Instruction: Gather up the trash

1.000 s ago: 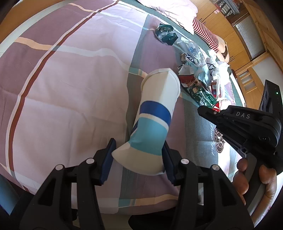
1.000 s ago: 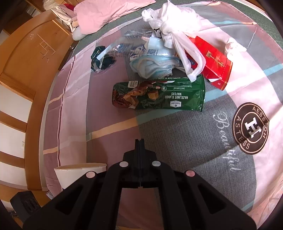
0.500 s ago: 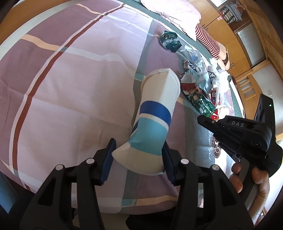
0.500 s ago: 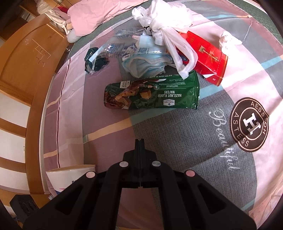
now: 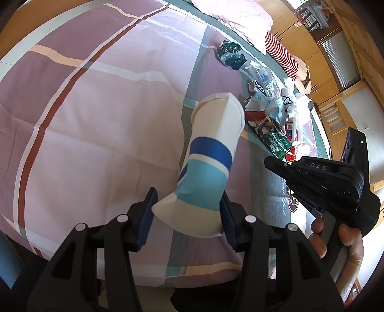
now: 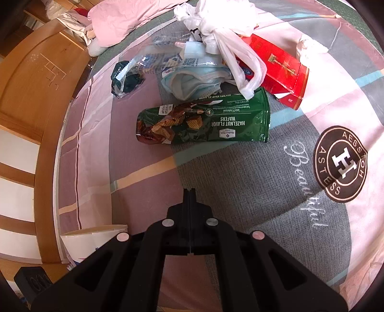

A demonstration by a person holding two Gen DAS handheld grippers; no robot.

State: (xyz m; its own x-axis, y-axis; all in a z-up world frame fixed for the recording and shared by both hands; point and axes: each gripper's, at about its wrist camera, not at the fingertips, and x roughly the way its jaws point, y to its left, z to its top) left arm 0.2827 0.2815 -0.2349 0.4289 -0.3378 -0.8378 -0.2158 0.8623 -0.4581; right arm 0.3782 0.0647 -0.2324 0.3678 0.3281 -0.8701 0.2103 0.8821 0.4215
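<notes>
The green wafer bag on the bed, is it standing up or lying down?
Lying down. The green wafer bag rests flat on the bedspread, printed side up, with its torn brown end toward the headboard side.

Plaid bedspread (image 5: 100, 124) with round logo patch (image 6: 340, 164), pink pillow (image 6: 124, 21), wooden headboard (image 6: 43, 79)

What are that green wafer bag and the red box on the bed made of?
The wafer bag looks like glossy plastic film: it shines, crinkles, and has a crimped end seam. The red box looks like thin coated cardboard, with flat panels, straight folded edges and a slight sheen.
</notes>
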